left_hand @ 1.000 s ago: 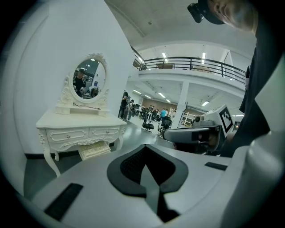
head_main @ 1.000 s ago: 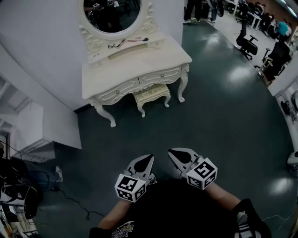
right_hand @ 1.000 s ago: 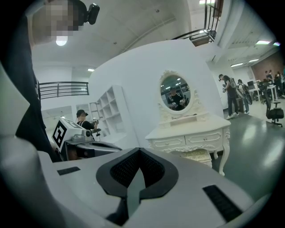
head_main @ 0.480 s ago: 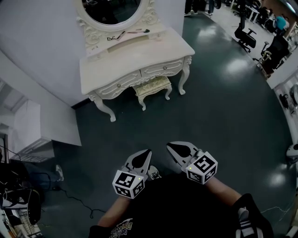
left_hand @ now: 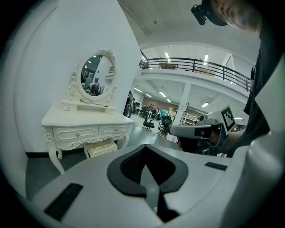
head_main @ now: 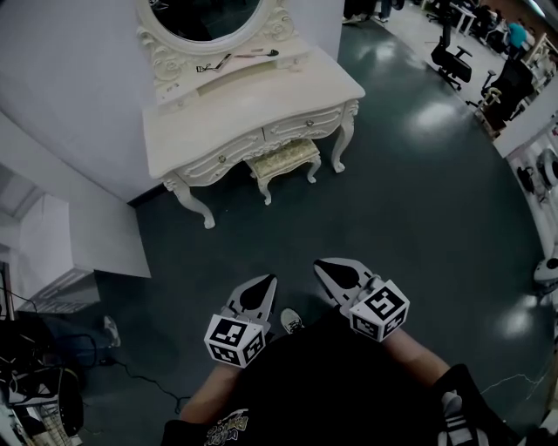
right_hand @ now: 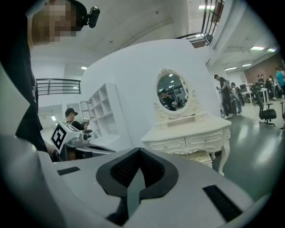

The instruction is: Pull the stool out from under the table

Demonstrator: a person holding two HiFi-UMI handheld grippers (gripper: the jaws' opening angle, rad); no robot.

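A cream stool [head_main: 282, 160] with a patterned cushion stands tucked under the white dressing table [head_main: 244, 113], between its curved legs. It also shows in the left gripper view as the stool [left_hand: 102, 147] and in the right gripper view as the stool [right_hand: 198, 156]. My left gripper [head_main: 269, 280] and right gripper [head_main: 320, 265] are held close to my body, well short of the table, both pointing toward it. Both are shut with nothing between their jaws.
An oval mirror [head_main: 202, 19] stands on the table against the white wall. A white shelf unit [head_main: 61, 244] sits at the left, with cables and gear [head_main: 39, 383] at the lower left. Office chairs [head_main: 453, 59] stand at the far right on the dark floor.
Both grippers have moved slightly forward toward the table, which now sits a little higher and further left in the head view. The jaws stay shut.
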